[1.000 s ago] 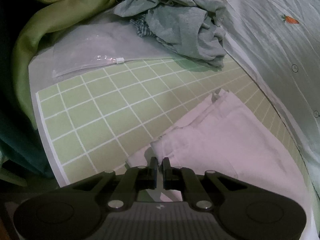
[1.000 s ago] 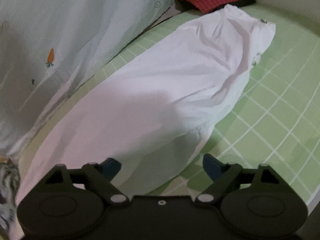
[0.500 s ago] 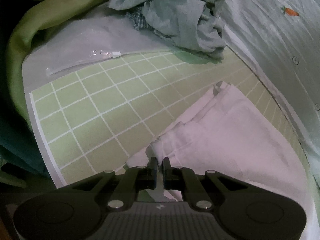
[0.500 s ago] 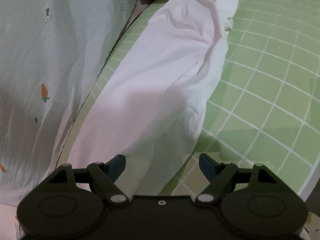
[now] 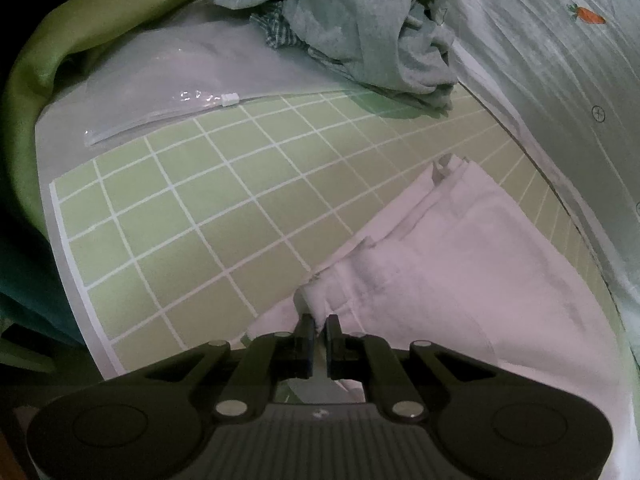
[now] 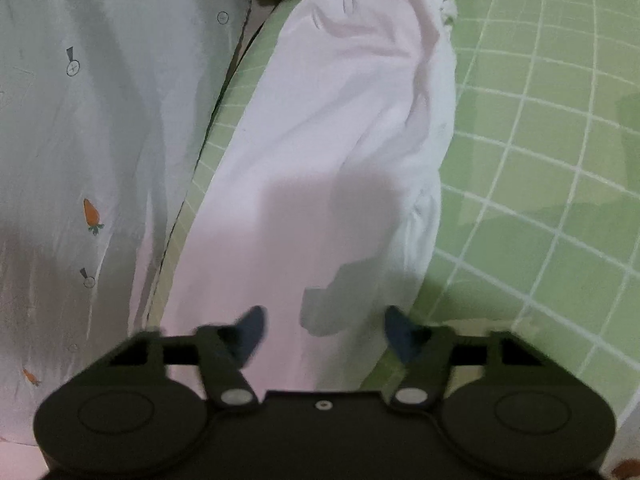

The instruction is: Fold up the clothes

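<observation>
Pinching one end of the white trousers (image 5: 460,280), the left gripper (image 5: 318,330) should hold while the right gripper (image 6: 322,326), closing unclamped, bites fabric cleanly.

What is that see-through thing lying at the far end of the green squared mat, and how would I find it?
Start at the green mat with white grid lines. Follow it away from the white garment to its far edge, left of the crumpled grey-green pile of clothes. There lies a flat clear plastic zip bag; it alone is transparent and glossy, with a small white slider on its seal.
</observation>
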A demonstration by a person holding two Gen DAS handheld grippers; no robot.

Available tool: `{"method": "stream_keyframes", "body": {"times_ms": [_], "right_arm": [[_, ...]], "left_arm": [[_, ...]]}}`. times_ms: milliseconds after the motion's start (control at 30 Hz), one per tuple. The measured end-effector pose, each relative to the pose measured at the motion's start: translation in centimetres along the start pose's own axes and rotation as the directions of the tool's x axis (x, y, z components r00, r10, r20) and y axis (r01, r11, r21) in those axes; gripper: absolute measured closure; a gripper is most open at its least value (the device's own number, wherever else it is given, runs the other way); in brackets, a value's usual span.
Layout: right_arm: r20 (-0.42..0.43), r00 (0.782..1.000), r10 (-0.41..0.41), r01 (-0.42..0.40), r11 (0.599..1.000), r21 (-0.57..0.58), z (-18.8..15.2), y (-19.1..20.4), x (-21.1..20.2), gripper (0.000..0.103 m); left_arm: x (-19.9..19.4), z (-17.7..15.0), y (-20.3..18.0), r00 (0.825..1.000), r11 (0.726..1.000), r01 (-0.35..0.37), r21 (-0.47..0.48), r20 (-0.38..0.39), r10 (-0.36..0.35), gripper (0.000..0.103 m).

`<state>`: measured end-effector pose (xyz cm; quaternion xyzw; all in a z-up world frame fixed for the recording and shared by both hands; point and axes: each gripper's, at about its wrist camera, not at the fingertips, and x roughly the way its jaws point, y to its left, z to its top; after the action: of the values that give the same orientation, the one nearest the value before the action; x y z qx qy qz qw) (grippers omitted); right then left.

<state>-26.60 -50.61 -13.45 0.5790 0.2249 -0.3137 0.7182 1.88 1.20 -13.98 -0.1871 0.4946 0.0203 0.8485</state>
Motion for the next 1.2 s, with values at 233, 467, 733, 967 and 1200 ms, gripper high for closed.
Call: {"method": "stream_keyframes", "body": {"times_ms": [233, 467, 733, 967, 1200], "right_arm": [[-0.064, 0.998, 0.015, -0.016, 1.0, -0.014, 0.5, 2.2, 1.9, 0.076], [0.024, 0.977, 0.212, -0.211, 0.977, -0.011, 4.0, 6.5, 1.3, 0.097], [0.156, 0.884, 0.441, -0.424, 0.896, -0.133, 5.0, 8.7, -6.4, 0.097], [-0.031, 0.994, 0.106, -0.11, 0.973, -0.202, 0.5, 3.6, -1.7, 0.097], [-0.109, 0.991, -0.078, 0.056, 0.979, -0.195, -0.6, 1.7, 0.8, 0.07]], "left_arm": [[0.6, 2.8, -2.3, 0.997, 0.997, 0.073, -0.015, 0.008, -0.072, 0.099], [-5.6, 11.0, -13.0, 0.906, 0.937, 0.329, 0.116, 0.239, -0.348, 0.1], [-15.0, 9.6, -10.5, 0.81, 0.906, 0.361, 0.222, 0.407, -0.422, 0.099], [-4.1, 2.8, 0.0, 0.991, 0.999, 0.049, -0.009, 0.127, -0.047, 0.099], [-0.7, 0.4, 3.2, 0.998, 0.996, -0.058, -0.06, -0.011, 0.058, 0.077]]}}
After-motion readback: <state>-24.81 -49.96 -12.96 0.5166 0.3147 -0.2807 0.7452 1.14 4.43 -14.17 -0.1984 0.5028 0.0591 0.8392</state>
